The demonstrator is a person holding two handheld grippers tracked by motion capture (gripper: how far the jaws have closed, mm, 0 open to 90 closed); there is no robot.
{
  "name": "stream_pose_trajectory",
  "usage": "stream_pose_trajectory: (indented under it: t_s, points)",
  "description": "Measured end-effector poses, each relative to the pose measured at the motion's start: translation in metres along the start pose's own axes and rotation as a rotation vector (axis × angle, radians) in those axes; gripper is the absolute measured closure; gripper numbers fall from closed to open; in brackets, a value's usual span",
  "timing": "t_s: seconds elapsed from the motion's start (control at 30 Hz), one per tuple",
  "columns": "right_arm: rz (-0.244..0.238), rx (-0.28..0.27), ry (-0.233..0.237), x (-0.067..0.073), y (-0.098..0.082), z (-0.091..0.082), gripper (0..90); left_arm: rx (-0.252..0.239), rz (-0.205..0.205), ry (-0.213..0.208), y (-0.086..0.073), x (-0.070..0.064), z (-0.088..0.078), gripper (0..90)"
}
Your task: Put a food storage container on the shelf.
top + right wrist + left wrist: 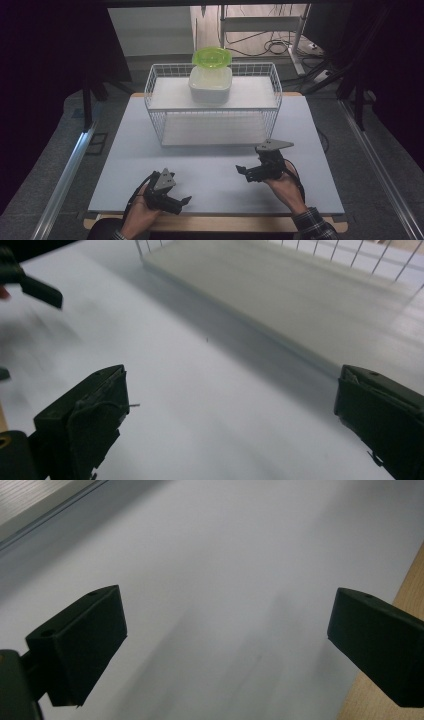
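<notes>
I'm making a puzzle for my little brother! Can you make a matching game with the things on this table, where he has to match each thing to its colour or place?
Things:
1. bowl
2. square container
3. wire rack
4. left gripper

Colour or place:
A. white, on the rack's upper shelf
B. black, open, near the table's front edge
C. bright green, on top of the white container
D. white wire, standing at the back of the table

Right pairs: 1-C, 2-A, 3-D, 4-B
</notes>
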State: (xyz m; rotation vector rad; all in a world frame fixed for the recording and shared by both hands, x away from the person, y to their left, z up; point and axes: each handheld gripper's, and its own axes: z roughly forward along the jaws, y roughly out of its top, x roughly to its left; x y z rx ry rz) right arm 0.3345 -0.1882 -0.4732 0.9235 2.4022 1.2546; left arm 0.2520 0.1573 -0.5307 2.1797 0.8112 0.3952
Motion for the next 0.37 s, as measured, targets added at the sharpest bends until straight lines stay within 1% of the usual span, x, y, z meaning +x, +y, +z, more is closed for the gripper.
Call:
stream_pose_trajectory:
  t_s: [0.13, 0.23, 0.3, 0.37]
  points:
    - [-0.031, 0.048, -0.013, 0.003, -0.018, 0.005, 1.2, -0.001, 0.004, 0.002, 0.000, 0.000, 0.000, 1.9]
    - [-0.032, 0.086, -0.015, 0.003, -0.028, 0.010, 1.2, 0.000, 0.009, 0.003, 0.000, -0.001, 0.001, 1.8]
    - [-0.035, 0.111, -0.021, 0.001, -0.032, 0.013, 1.2, -0.001, 0.010, 0.003, 0.000, -0.001, 0.001, 1.7]
    - [-0.039, 0.117, -0.034, 0.000, -0.032, 0.014, 1.2, -0.003, 0.012, 0.003, 0.001, -0.001, 0.001, 1.6]
